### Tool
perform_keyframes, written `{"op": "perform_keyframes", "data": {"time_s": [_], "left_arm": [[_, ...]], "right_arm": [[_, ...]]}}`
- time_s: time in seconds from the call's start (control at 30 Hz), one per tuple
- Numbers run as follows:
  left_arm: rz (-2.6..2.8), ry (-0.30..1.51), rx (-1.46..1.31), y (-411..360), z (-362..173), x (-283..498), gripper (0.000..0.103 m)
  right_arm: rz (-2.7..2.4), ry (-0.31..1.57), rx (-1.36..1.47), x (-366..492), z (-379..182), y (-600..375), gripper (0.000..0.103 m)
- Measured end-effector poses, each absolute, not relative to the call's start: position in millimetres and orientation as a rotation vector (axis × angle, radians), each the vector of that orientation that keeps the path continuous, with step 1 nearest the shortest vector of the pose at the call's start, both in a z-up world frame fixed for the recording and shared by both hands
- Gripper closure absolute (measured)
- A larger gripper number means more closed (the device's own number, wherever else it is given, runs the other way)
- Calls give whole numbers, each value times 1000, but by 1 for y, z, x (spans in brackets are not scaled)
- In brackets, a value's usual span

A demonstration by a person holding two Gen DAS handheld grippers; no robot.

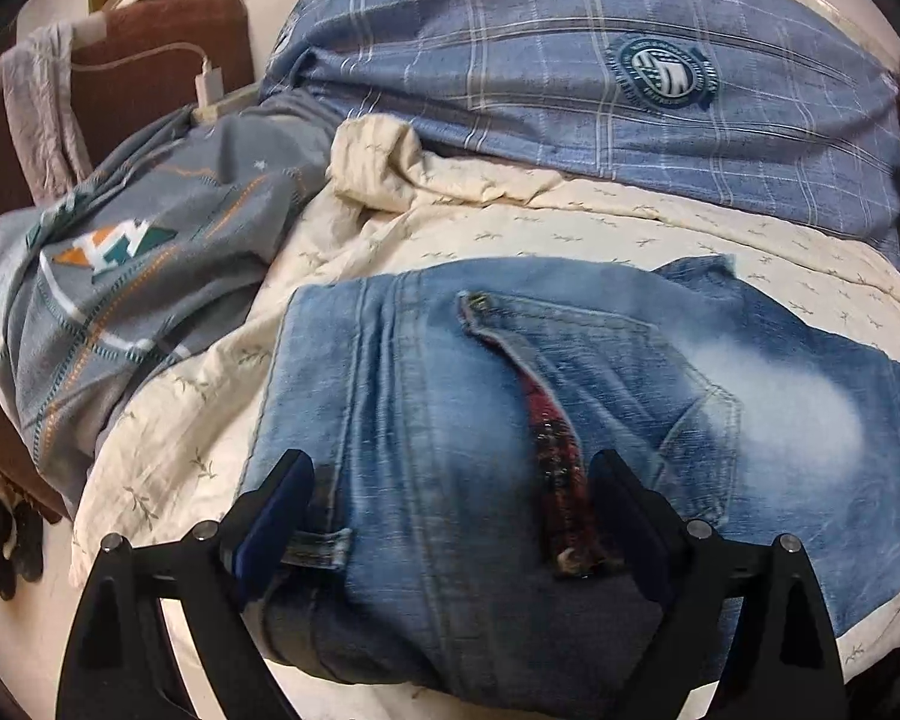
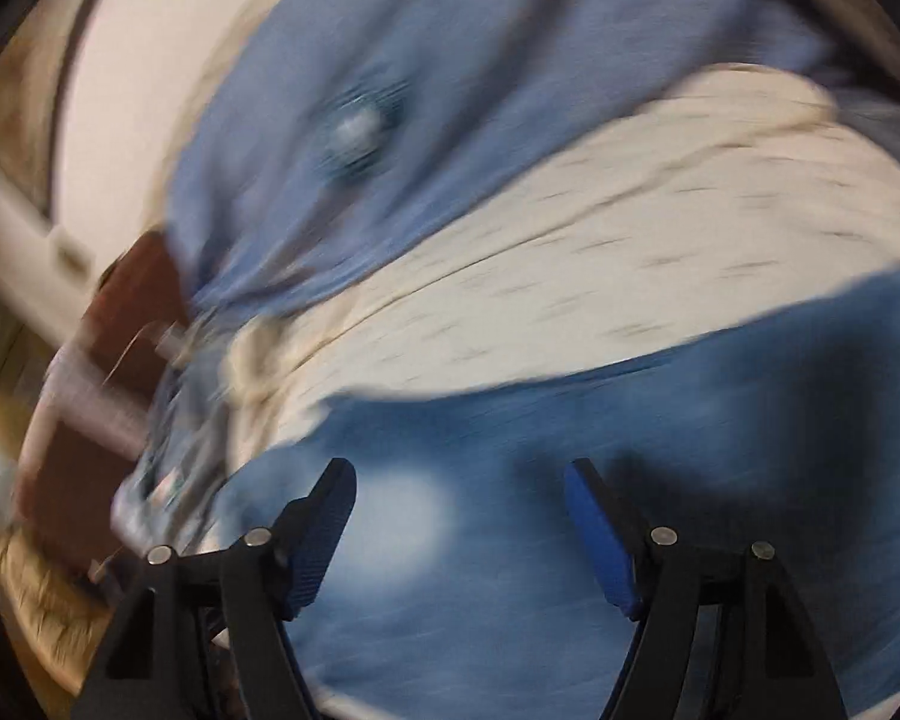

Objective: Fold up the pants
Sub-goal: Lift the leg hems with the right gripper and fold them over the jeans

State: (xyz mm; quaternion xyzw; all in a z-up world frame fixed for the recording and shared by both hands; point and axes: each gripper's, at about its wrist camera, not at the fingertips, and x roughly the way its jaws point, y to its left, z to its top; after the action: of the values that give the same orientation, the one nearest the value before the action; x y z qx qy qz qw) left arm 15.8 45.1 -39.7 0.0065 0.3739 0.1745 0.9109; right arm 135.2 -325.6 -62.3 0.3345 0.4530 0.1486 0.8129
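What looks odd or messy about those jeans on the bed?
The jeans lie folded on the cream sheet, but the back pocket flap is turned open, showing red lining. A frayed bit hangs at its lower end. The sheet is bunched up behind them.

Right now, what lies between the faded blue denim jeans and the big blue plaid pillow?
A stretch of cream leaf-print bedsheet, rumpled at its left end; nothing else lies on it. The left wrist view shows it sharply; the right wrist view is blurred.
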Motion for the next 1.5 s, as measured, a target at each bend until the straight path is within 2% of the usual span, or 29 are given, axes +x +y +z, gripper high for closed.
{"op": "perform_keyframes", "data": {"time_s": [0.07,0.23,0.37,0.5,0.67,0.77,0.97,1.13,1.23,1.33,1.4,1.43,1.47,1.5], "left_arm": [[371,732,28,39,-35,12,10],[353,594,70,17,-16,-4,10],[235,620,75,-30,-11,-1,10],[74,659,80,-93,-17,11,10],[-31,717,97,-153,-35,25,10],[-52,756,100,-174,-45,31,10],[-43,785,94,-185,-53,45,10],[18,941,203,-197,-85,68,8],[26,931,254,-203,-77,67,9],[11,840,268,-204,-60,55,9],[55,865,390,-212,-76,59,9],[51,920,439,-215,-88,65,7],[56,855,446,-215,-90,62,6],[62,855,460,-217,-91,62,5]], "right_arm": [[376,948,956,139,-80,-361,28],[446,777,1007,79,-41,-398,26],[235,876,1042,15,-66,-437,25],[181,865,1312,-35,-102,-486,25],[182,847,1327,-39,-103,-502,24],[190,913,1308,-30,-110,-494,24],[138,906,1235,-11,-107,-481,24],[106,941,1171,-3,-106,-472,24],[79,964,1130,4,-103,-464,25],[47,1002,1028,10,-95,-455,32],[21,1023,952,12,-91,-450,38],[0,1031,915,13,-89,-447,48],[-20,1037,872,14,-86,-445,63],[-21,1037,854,15,-85,-444,70]]}}
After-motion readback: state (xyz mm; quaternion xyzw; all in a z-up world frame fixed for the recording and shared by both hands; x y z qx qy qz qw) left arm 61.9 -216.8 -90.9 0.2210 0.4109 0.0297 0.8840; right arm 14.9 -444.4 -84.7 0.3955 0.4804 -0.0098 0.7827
